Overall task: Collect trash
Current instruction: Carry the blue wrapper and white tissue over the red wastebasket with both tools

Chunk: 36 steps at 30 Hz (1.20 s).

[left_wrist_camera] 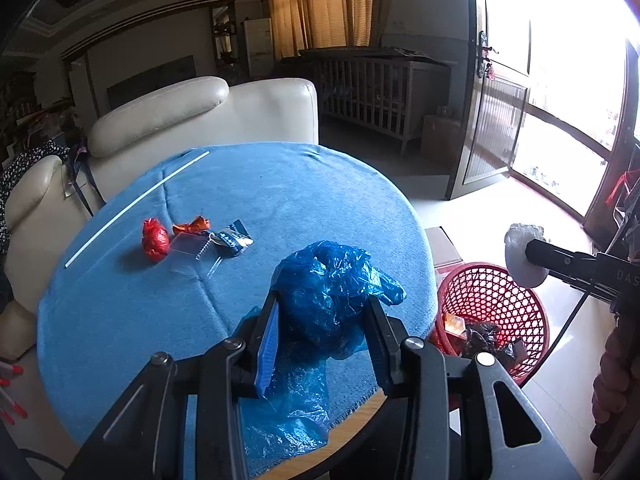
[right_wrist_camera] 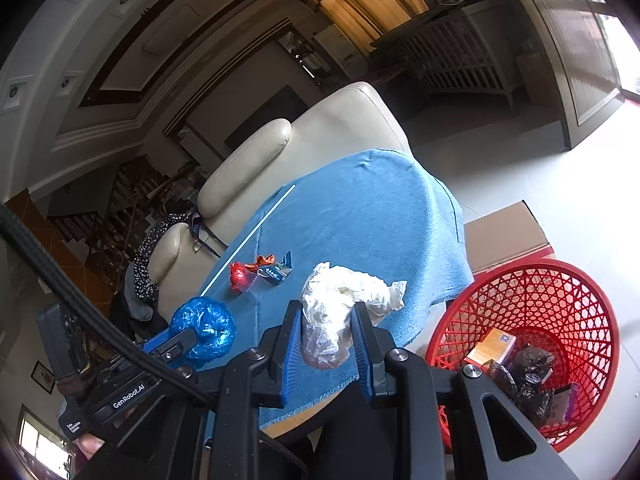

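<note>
Blocking its own fingertips, the blue plastic bag (left_wrist_camera: pixel 332 292) sits clamped in the left gripper (left_wrist_camera: pixel 324 312); the right gripper (right_wrist_camera: pixel 326 332) grips a white bag (right_wrist_camera: pixel 344 300), whose contents look unclear; only the right view shows the red basket (right_wrist_camera: pixel 532 280) whole.

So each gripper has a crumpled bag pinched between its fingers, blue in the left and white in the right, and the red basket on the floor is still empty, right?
Not quite: the red basket is not empty. The right wrist view shows a small box and dark crumpled trash lying in it. The rest holds: the left gripper pinches the blue bag, the right gripper the white bag.
</note>
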Motion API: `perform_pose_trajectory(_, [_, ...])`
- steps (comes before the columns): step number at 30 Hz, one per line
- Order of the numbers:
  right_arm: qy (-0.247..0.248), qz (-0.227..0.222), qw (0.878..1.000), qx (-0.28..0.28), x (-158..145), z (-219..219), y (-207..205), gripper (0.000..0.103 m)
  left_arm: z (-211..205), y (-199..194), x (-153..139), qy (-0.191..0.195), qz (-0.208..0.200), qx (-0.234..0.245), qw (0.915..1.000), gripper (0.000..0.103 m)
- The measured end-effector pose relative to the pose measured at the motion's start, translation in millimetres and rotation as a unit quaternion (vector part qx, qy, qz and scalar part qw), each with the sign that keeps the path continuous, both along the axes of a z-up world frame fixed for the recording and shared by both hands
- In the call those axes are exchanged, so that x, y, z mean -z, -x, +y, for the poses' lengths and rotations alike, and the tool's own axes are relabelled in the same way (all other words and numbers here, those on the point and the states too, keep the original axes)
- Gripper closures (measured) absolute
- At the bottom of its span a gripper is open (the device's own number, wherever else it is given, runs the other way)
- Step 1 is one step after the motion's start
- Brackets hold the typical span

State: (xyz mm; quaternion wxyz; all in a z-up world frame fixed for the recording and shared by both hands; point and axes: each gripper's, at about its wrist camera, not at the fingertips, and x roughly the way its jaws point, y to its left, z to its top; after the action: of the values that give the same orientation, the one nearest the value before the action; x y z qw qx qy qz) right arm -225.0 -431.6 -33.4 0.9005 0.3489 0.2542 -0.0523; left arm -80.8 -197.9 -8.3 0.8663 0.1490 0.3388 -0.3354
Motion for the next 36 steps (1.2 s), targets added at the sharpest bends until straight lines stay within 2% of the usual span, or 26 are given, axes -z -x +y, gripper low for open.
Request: perform_pose_trajectory(36, [-0.008,-0.002,1.000,0.028,1,-15,21,0.076,-36,13,-6,-0.014,-0.011,0.053,0.9985,0.061])
